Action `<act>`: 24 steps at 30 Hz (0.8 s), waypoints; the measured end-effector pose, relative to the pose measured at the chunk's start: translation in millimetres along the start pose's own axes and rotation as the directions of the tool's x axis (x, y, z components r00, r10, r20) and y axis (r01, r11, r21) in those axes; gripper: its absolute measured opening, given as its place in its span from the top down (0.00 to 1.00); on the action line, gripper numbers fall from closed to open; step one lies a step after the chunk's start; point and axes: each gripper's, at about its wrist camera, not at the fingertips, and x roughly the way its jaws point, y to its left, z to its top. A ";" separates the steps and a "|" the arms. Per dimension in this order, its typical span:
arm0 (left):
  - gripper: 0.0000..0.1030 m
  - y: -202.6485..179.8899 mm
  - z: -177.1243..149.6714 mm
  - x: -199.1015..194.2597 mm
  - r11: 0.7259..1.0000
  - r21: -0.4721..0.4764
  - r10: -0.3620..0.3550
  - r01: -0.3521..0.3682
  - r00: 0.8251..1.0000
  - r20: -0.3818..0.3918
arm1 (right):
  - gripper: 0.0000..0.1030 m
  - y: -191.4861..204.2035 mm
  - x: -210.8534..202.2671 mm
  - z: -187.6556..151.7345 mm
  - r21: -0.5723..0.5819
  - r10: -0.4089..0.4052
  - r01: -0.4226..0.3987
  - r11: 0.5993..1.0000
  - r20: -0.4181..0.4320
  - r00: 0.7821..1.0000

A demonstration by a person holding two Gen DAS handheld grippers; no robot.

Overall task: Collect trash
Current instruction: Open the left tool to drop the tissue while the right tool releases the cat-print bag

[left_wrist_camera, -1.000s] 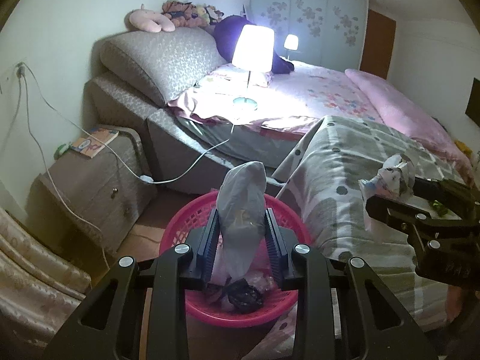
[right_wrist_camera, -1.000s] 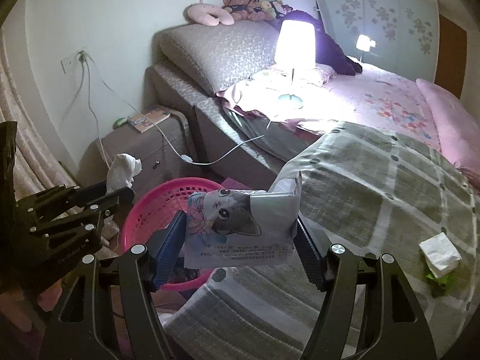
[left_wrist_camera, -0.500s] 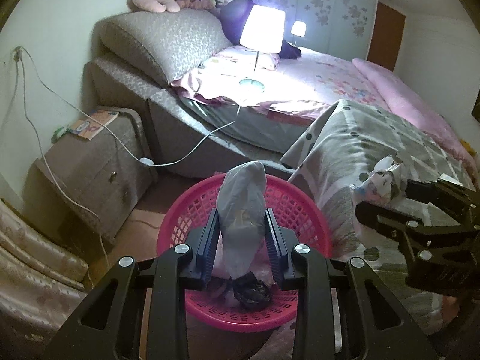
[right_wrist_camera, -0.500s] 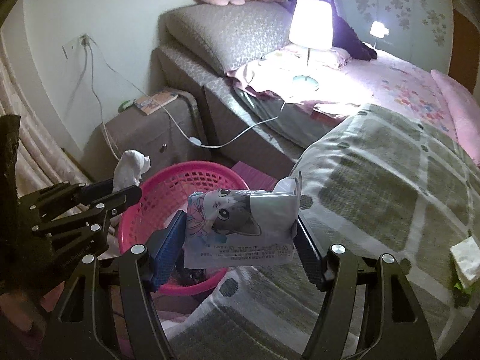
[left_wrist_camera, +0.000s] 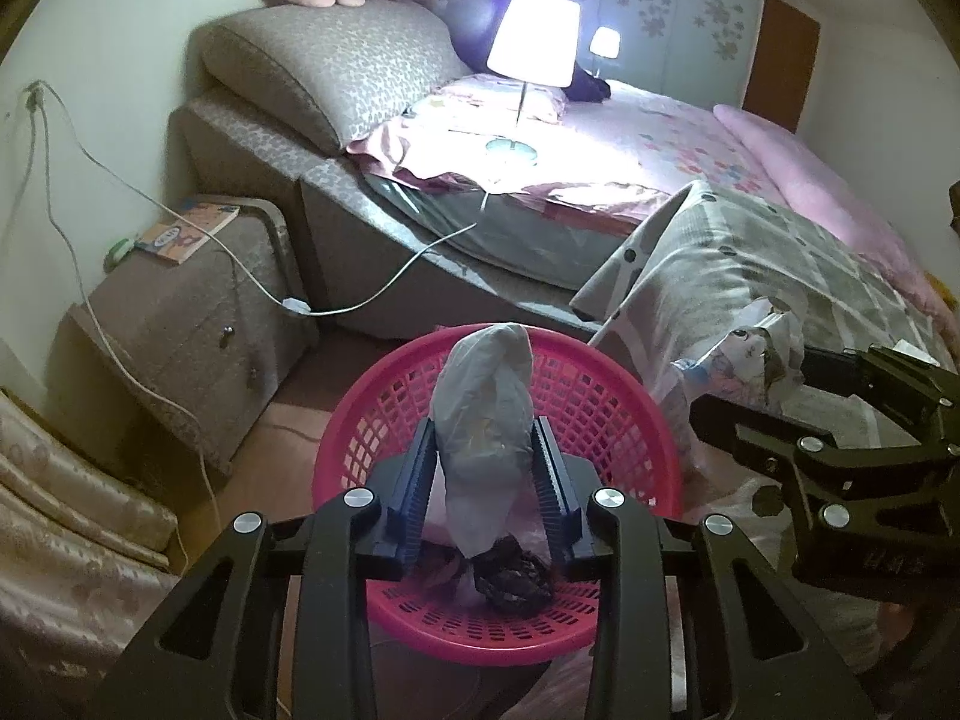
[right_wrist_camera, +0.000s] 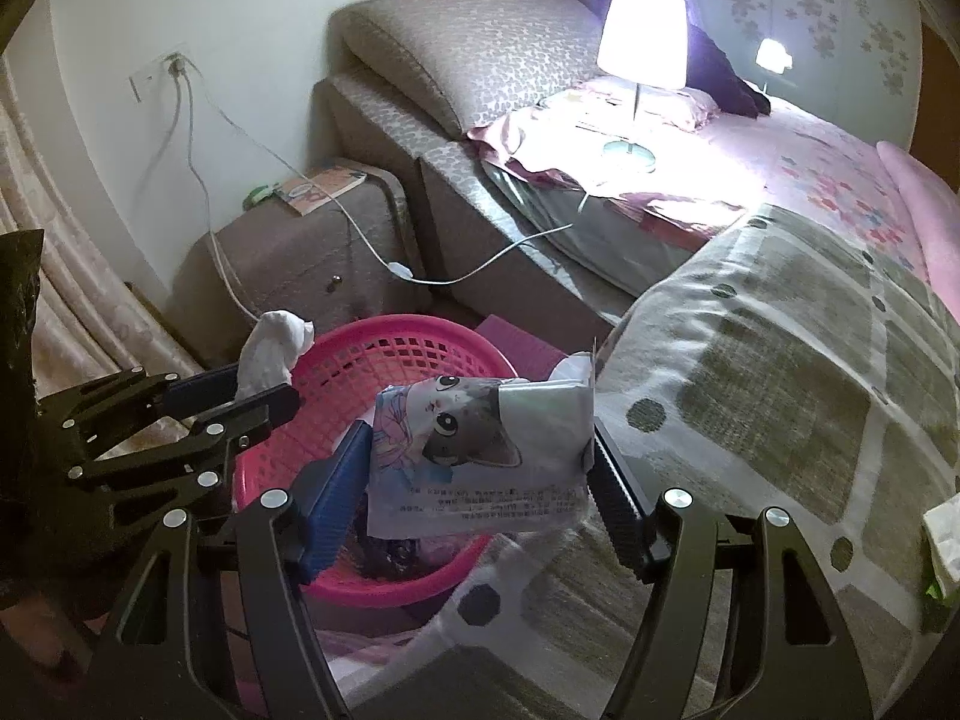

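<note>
A pink mesh basket [left_wrist_camera: 390, 408] [right_wrist_camera: 420, 342] stands on the floor beside the bed, with dark trash [left_wrist_camera: 513, 576] in its bottom. My left gripper [left_wrist_camera: 483, 456] [right_wrist_camera: 249, 393] is shut on a crumpled white tissue [left_wrist_camera: 483, 408] [right_wrist_camera: 273, 345] and holds it over the basket. My right gripper [right_wrist_camera: 477, 462] [left_wrist_camera: 756, 384] is shut on a cat-print wrapper [right_wrist_camera: 480, 456] [left_wrist_camera: 744, 354], held over the basket's right rim by the bed edge.
A grey checked blanket [right_wrist_camera: 780, 372] covers the bed on the right, with a white tissue [right_wrist_camera: 942, 540] at its far right edge. A lit lamp [left_wrist_camera: 534, 54] stands on the bed. A nightstand [left_wrist_camera: 180, 312] with a book and a trailing cable [left_wrist_camera: 384, 294] lies left.
Both grippers have moved closer over the basket, which now looms larger. The right gripper with the wrapper has shifted left from the blanket to the basket's rim. Both grips are unchanged.
</note>
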 end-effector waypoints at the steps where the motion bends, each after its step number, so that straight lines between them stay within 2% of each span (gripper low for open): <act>1: 0.69 0.4 -0.3 0.3 1.000 -0.002 0.000 0.000 1.000 0.000 | 0.35 2.2 -0.2 0.2 -0.002 0.001 -0.001 1.000 0.003 1.000; 4: 0.63 3.8 0.2 0.8 1.000 -0.016 -0.005 0.005 1.000 -0.007 | 0.34 3.1 -1.0 2.0 -0.002 0.005 -0.005 1.000 0.009 1.000; 6: 0.53 5.8 1.0 -0.3 1.000 -0.029 -0.005 0.005 1.000 -0.006 | 0.32 2.8 -3.3 2.4 0.006 0.010 -0.010 1.000 0.015 1.000; 12: 0.38 8.5 1.7 -2.5 0.999 -0.044 0.005 -0.005 1.000 0.007 | 0.25 -3.7 -10.8 4.1 0.032 0.012 -0.014 0.999 0.036 0.999; 24: 0.29 -1.5 2.0 -13.6 0.999 -0.031 -0.007 0.009 0.998 0.056 | 0.24 -21.1 -27.4 -9.9 0.080 -0.033 0.028 0.996 0.061 0.998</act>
